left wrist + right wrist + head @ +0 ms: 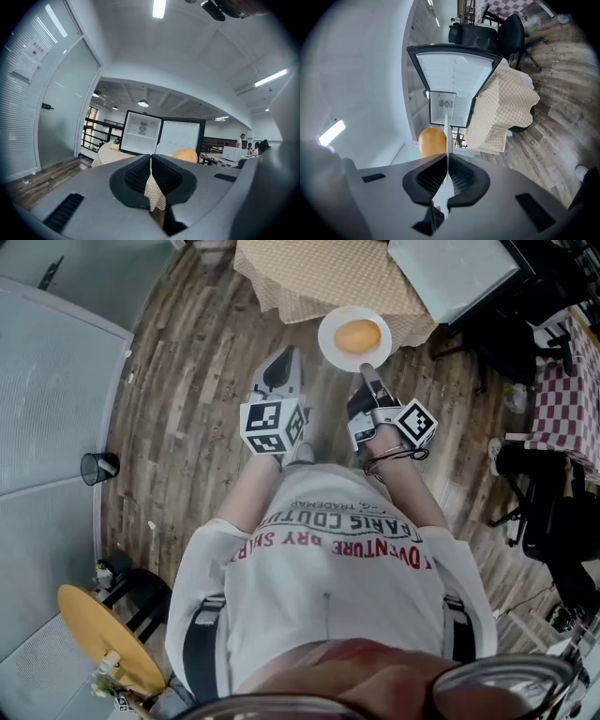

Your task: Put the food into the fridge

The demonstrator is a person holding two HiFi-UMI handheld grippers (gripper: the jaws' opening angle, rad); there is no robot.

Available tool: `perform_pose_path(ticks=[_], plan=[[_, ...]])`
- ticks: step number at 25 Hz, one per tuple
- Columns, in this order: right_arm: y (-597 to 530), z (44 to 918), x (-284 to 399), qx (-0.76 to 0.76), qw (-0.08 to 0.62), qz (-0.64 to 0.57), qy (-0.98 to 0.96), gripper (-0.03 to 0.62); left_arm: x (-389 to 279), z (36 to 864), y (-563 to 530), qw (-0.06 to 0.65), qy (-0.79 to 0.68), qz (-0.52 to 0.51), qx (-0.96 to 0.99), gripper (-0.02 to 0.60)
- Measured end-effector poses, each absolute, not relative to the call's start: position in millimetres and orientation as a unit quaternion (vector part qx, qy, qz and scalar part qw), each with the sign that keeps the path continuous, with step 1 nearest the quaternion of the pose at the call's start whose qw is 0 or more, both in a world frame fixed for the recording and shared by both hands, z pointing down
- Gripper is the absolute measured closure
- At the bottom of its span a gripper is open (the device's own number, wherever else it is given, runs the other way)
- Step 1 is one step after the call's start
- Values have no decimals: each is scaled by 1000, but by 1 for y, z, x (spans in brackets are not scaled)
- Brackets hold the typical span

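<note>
Food [357, 336], one round orange piece, lies in the middle of a white plate [330, 345] that is held out level in front of the person, above the wooden floor [197, 352]. The right tool [371, 374] is clenched on the plate's near rim. In the right gripper view the plate [447, 133] shows edge-on as a thin white line pinched between the dark ribbed pads, with the food [432, 140] just to its left beyond the tool [447, 168]. The left tool [281, 364] hangs beside the right one, near the plate but apart from it. In the left gripper view this tool [151, 161] has its jaws pressed together with nothing caught in them; the tan check seen through the slit is cloth farther off. Ahead stands a small fridge [140, 133] with its door [180, 137] swung wide open, its white inside and shelves bare as far as can be seen. The fridge [447, 105] rests on a counter [319, 273] draped in a tan checked cloth, well apart from the plate. The food [185, 154] peeks over the left tool's body at the right of that view. Black chairs [539, 512] and a red-checked counter [567, 399] stand to the person's right, and a round yellow stool [98, 634] to the left.
</note>
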State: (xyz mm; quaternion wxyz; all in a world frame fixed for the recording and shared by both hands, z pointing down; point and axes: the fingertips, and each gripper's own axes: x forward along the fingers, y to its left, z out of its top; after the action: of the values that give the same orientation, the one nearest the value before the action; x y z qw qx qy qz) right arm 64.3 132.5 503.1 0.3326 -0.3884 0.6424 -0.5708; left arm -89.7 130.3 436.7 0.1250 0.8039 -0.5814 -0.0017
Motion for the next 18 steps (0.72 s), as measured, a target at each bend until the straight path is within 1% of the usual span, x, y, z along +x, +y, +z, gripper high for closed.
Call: perform_pose_path(ticks=[3, 6, 13, 18], plan=[[112, 503, 38, -393, 337, -567, 641, 560, -119, 435, 113, 116, -580, -1, 806, 554], [92, 503, 20, -395, 336, -565, 642, 562, -140, 437, 98, 122, -580, -6, 806, 554], [51, 517, 0, -399, 326, -576, 635, 560, -165, 452, 67, 140, -588, -9, 797, 554], [9, 525, -18, -388, 323, -586, 633, 562, -177, 456, 31, 131, -596, -6, 792, 554]])
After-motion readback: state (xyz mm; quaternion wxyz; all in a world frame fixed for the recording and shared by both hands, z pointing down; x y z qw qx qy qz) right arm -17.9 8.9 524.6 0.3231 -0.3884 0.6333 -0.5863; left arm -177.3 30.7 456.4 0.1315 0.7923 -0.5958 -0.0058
